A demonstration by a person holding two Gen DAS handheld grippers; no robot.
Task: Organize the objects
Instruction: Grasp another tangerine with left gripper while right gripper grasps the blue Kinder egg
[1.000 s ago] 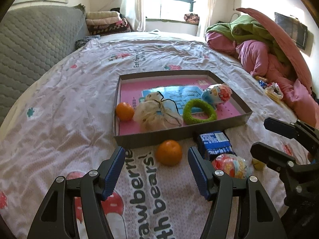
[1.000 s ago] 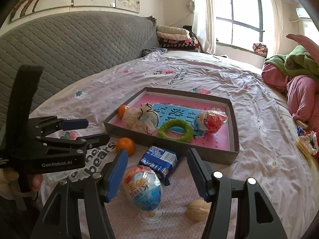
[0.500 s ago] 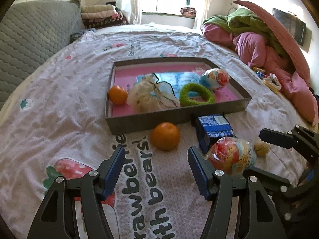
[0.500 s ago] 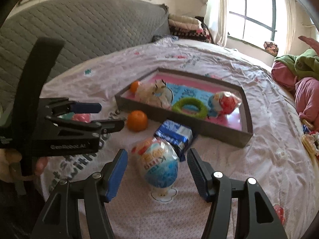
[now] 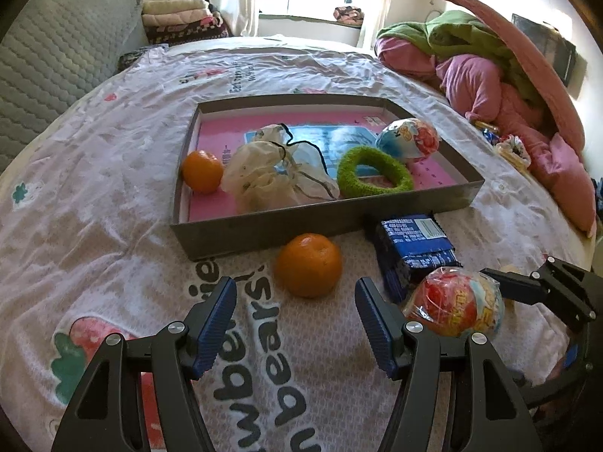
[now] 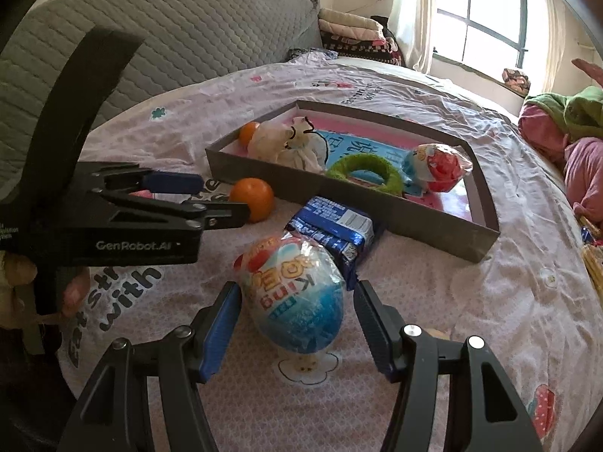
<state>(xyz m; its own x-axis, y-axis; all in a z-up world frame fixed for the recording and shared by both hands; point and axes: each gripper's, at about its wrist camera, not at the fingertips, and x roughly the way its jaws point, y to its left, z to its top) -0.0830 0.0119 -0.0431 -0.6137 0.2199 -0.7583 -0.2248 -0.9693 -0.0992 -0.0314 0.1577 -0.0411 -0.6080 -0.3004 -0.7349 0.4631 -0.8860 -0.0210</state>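
Observation:
A loose orange lies on the bedspread just ahead of my left gripper, which stands open and empty. A wrapped toy egg lies between the blue pads of my right gripper; its jaws are open around the egg and do not squeeze it. A blue snack packet rests behind the egg against the grey tray. Inside the tray lie an orange, a cloth pouch, a green ring and a second toy egg.
The left gripper shows at the left of the right wrist view, held by a hand. The right gripper sits by the egg in the left wrist view. Pink and green bedding is piled at the right, a grey headboard at the left.
Both grippers have sunk toward the bedspread and come closer to the loose items. The egg now lies between the right gripper's fingers, and the orange is nearer the left gripper. Jaw widths look unchanged.

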